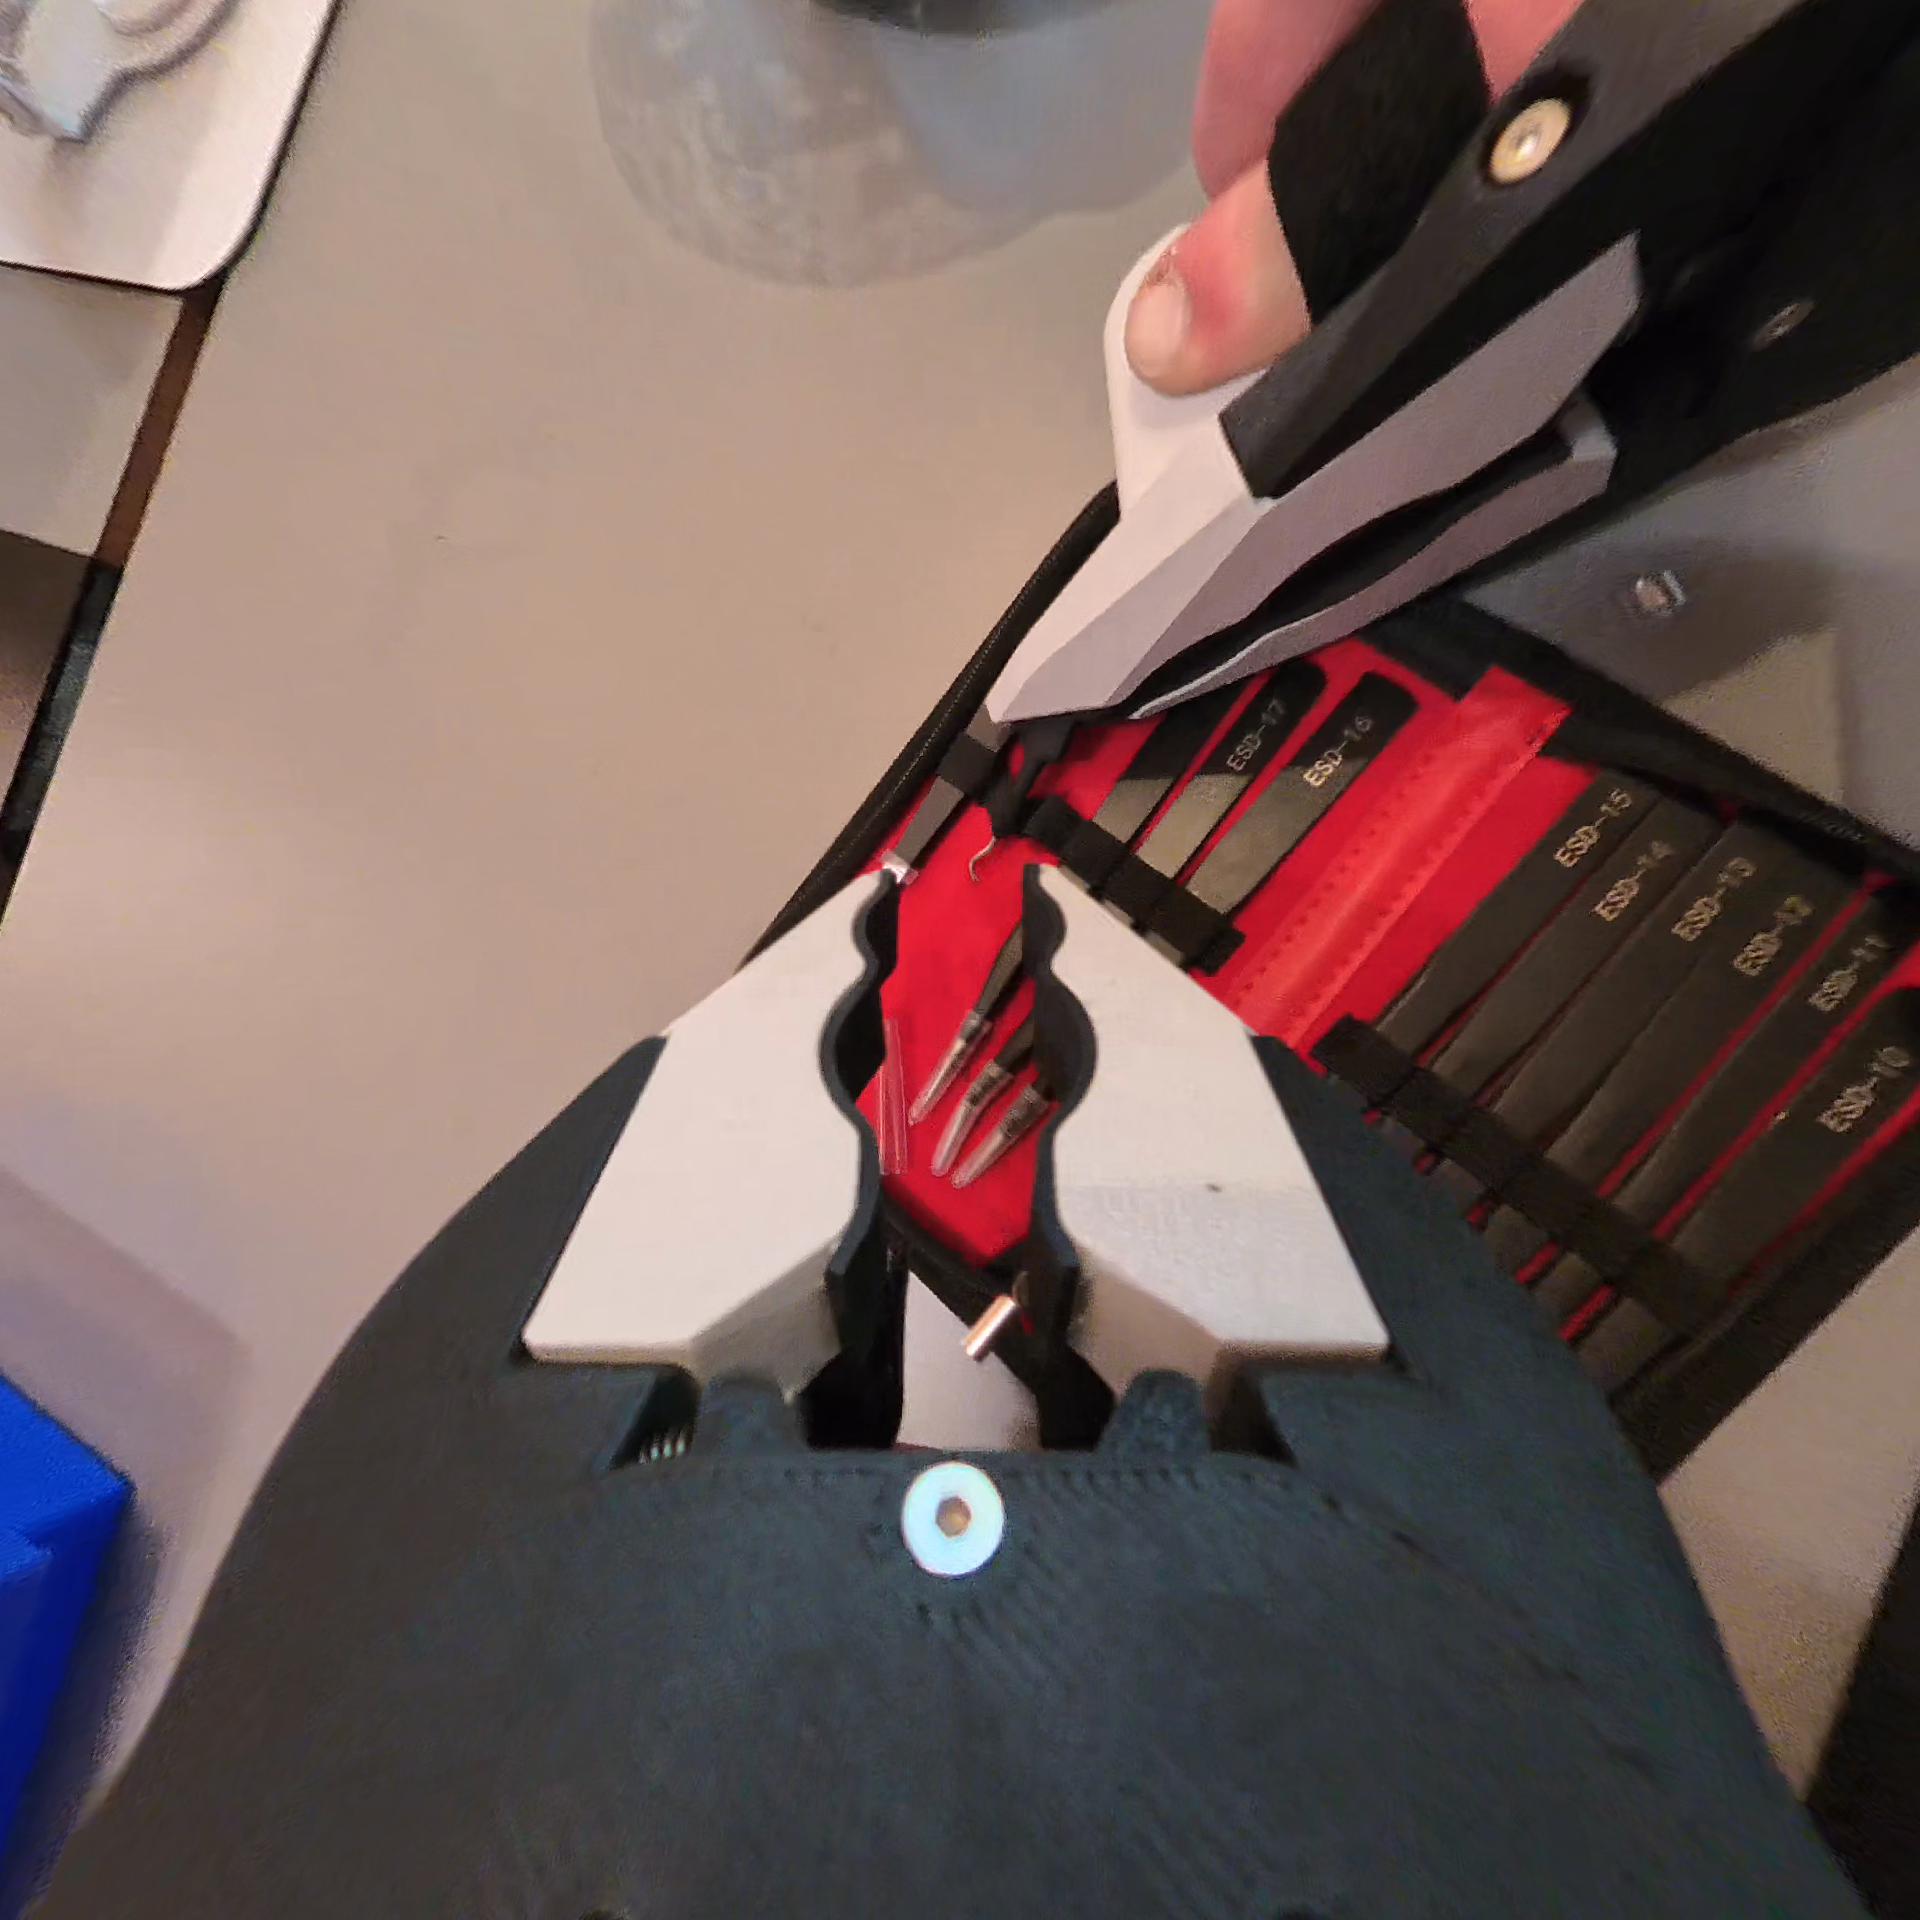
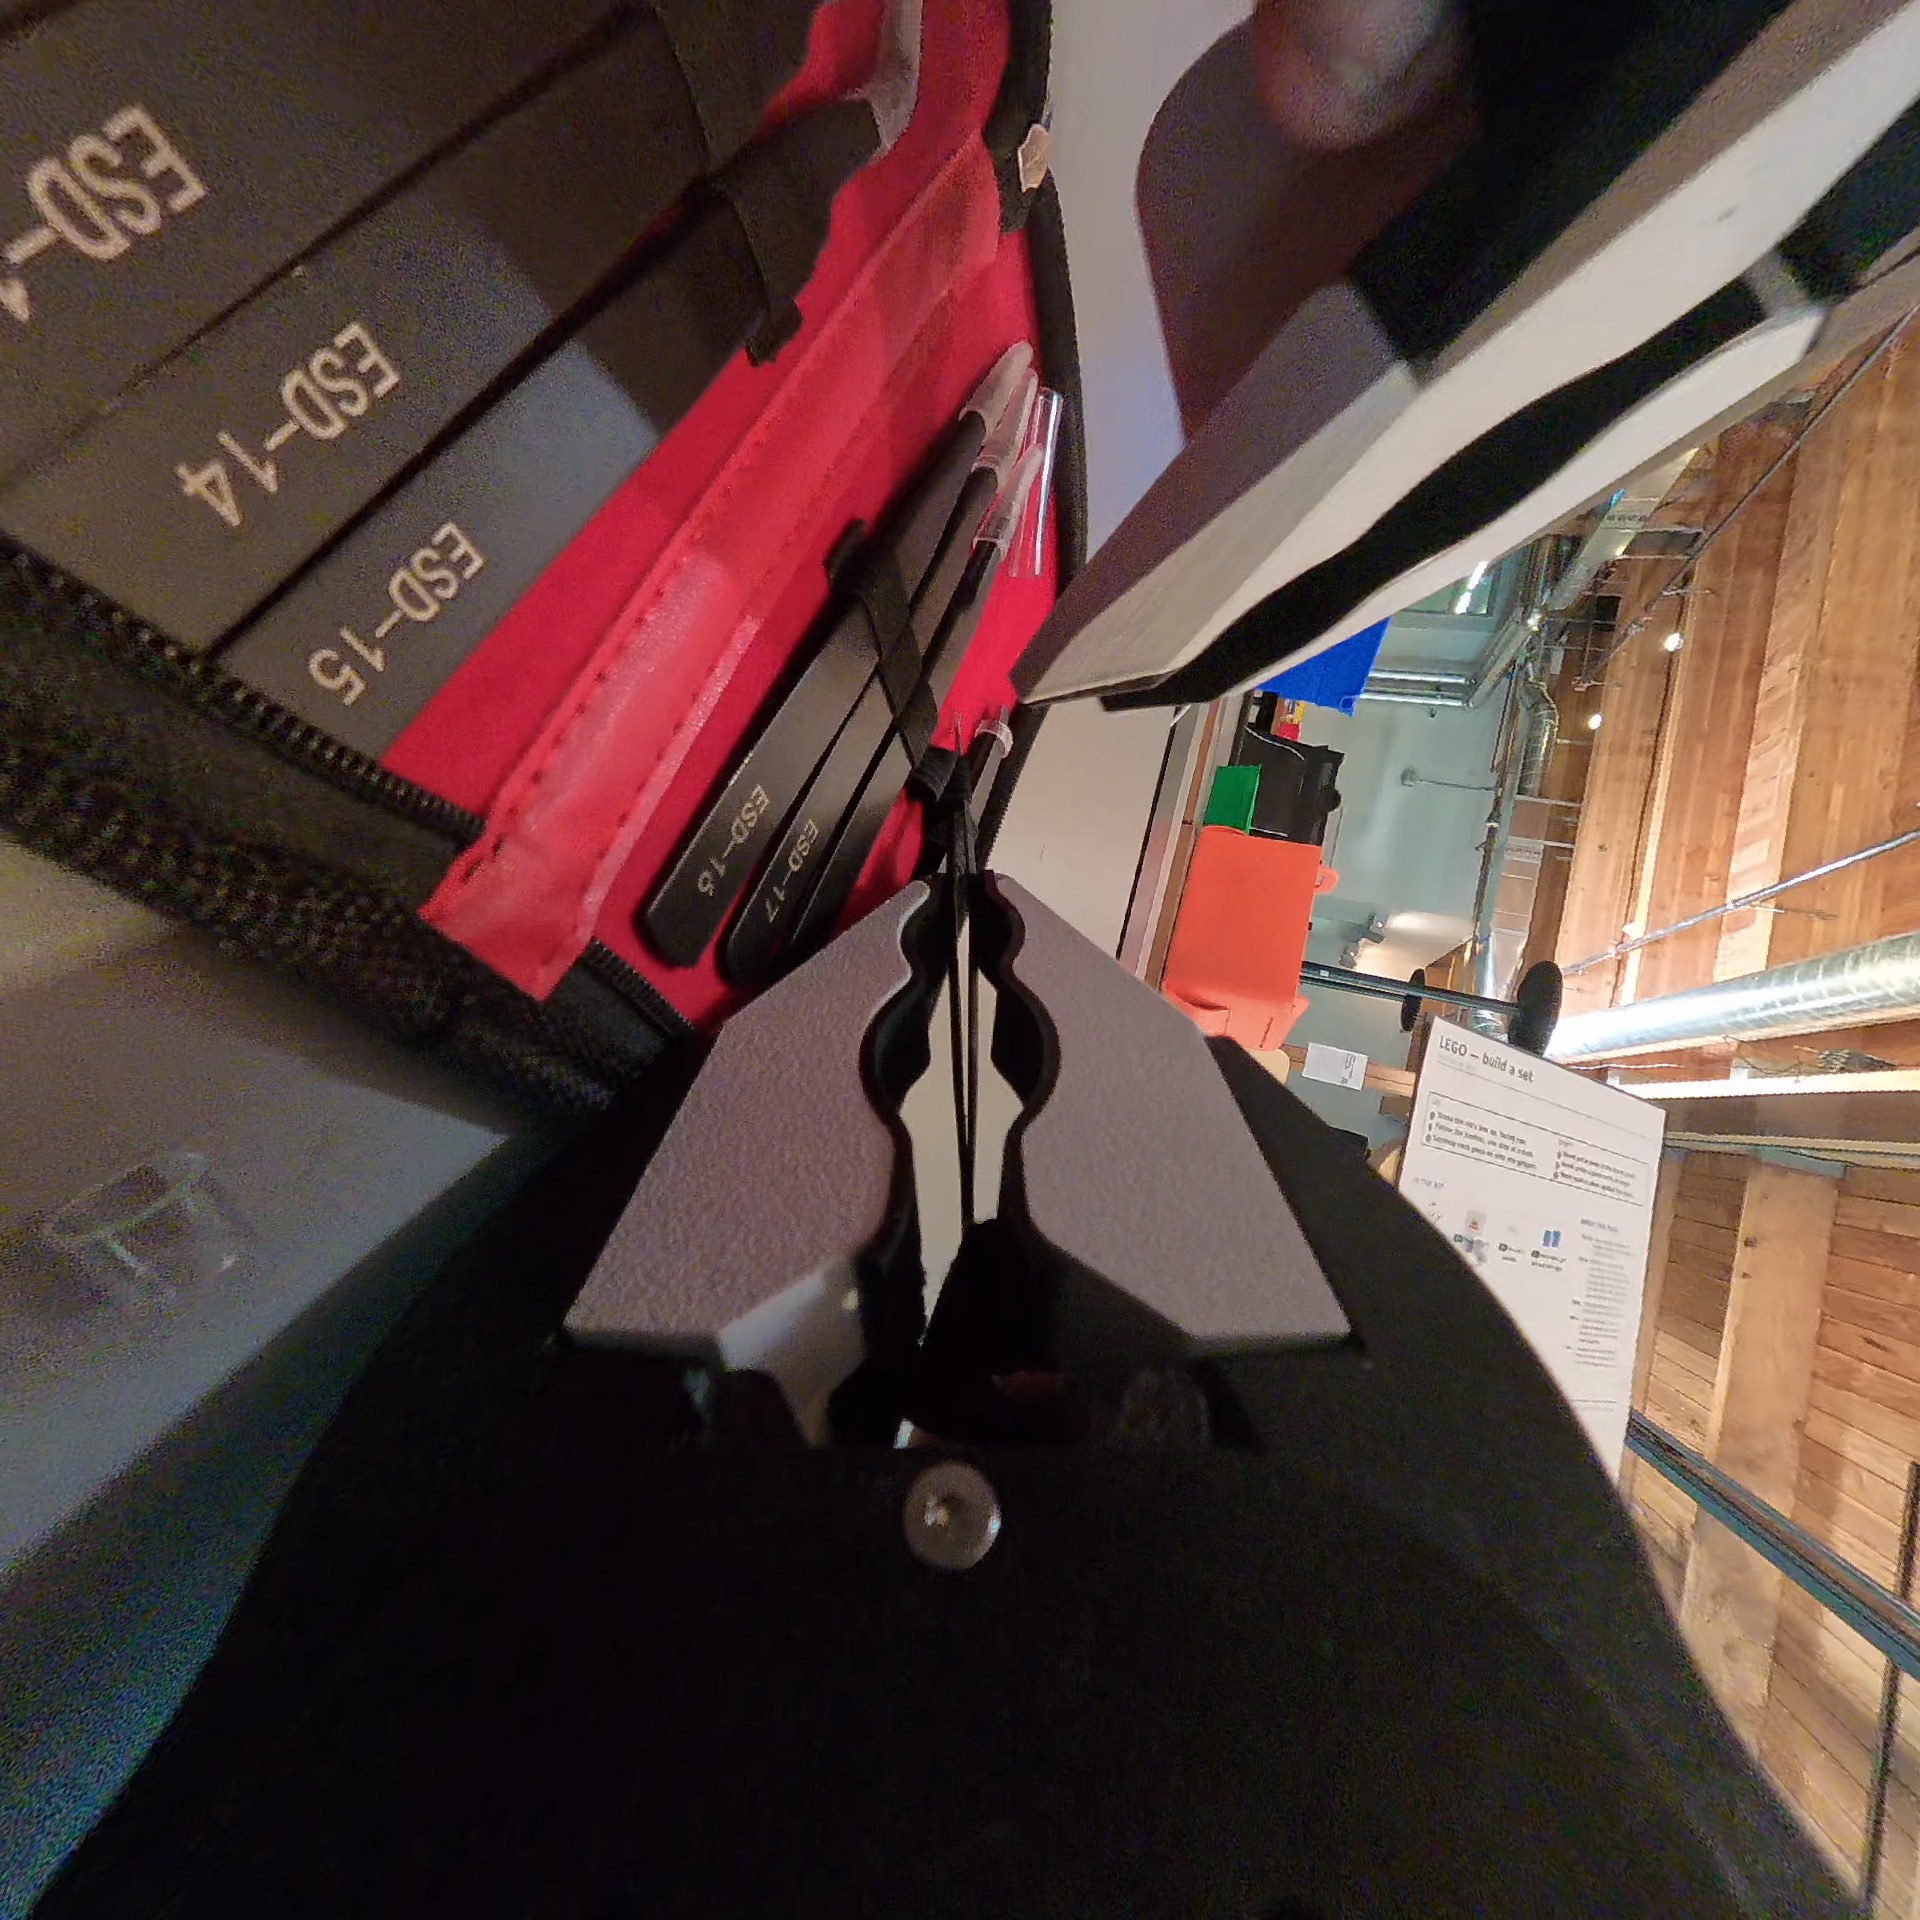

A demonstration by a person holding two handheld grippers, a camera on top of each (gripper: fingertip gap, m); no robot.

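The thin black tweezers (image 2: 961, 1039) sit between the two grey fingers of the right gripper (image 2: 961, 888). The fingers are pressed almost together and pinch them. The point of the tweezers sticks out past the fingertips. It reaches a small black stretchy band at the edge of an open black zip case with a soft red inside (image 2: 623, 582).

In the left wrist view the case (image 1: 1455, 727) lies flat on a smooth, pale table (image 1: 520, 623). The right gripper (image 1: 1060, 707) comes in from the far right, with a person's hand (image 1: 1216, 270) on it. Its tips hang over the far left corner of the case, and the tweezers (image 1: 1023, 774) poke out just below them.

The left gripper (image 1: 958, 878) is spread apart with nothing between its fingers. It is right over the left half of the case, close to the red lining. Through the gap you can see three tweezer points with clear caps (image 1: 977, 1081) lying side by side. In the right wrist view it (image 2: 1081, 691) shows up blurry on the far right.

A long row of flat black tweezers (image 1: 1662, 987) fills the right half of the case, held under black bands.

A blue box (image 1: 52, 1558) sits at the near left edge. Far off in the right wrist view stand an orange bin (image 2: 1247, 935) and a white sign board (image 2: 1538, 1195).
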